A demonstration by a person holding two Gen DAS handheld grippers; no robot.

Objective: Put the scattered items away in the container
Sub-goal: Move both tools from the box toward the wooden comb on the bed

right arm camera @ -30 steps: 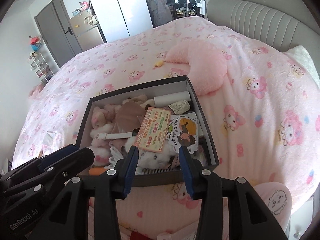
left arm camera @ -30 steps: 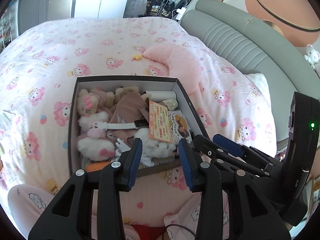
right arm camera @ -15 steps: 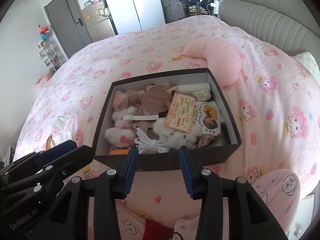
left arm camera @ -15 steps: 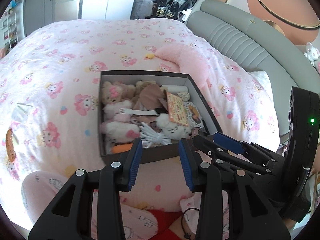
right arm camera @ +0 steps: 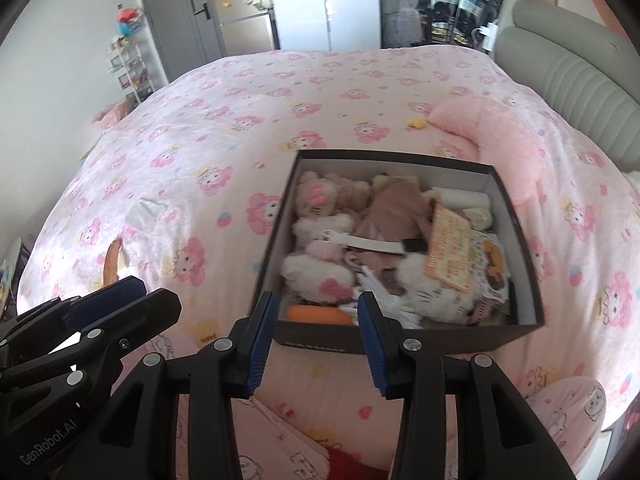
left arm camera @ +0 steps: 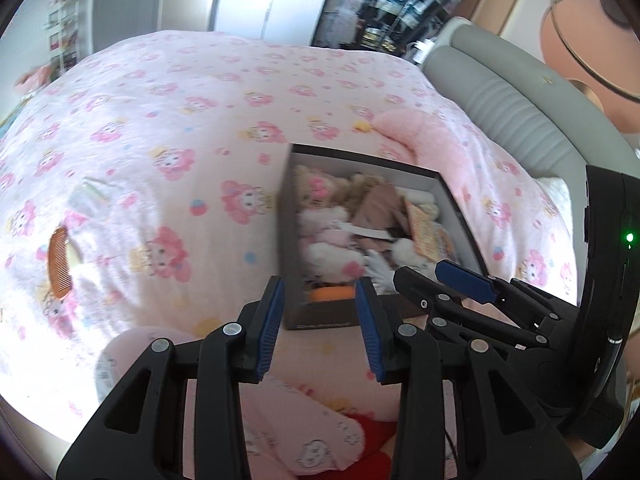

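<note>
A dark cardboard box (right arm camera: 408, 336) on the pink bed holds plush toys, a white cable, cards and an orange item; it also shows in the left wrist view (left arm camera: 320, 316). An orange comb (left arm camera: 59, 266) and a small pale packet (left arm camera: 89, 199) lie on the bedspread left of the box; they also show in the right wrist view, the comb (right arm camera: 111, 262) and the packet (right arm camera: 145, 213). My left gripper (left arm camera: 319, 324) is open and empty, just short of the box's near left corner. My right gripper (right arm camera: 318, 338) is open and empty at the box's near wall.
A pink crescent pillow (right arm camera: 500, 140) lies behind the box, with a small yellow item (right arm camera: 416, 122) beside it. A grey padded headboard (right arm camera: 568, 92) runs along the right. The person's pink-clad legs (left arm camera: 280, 420) are below the grippers.
Both grippers have swung left and pulled back, so the box has shifted right in both views. The comb and the packet have come into view on the left. Both grippers stay open.
</note>
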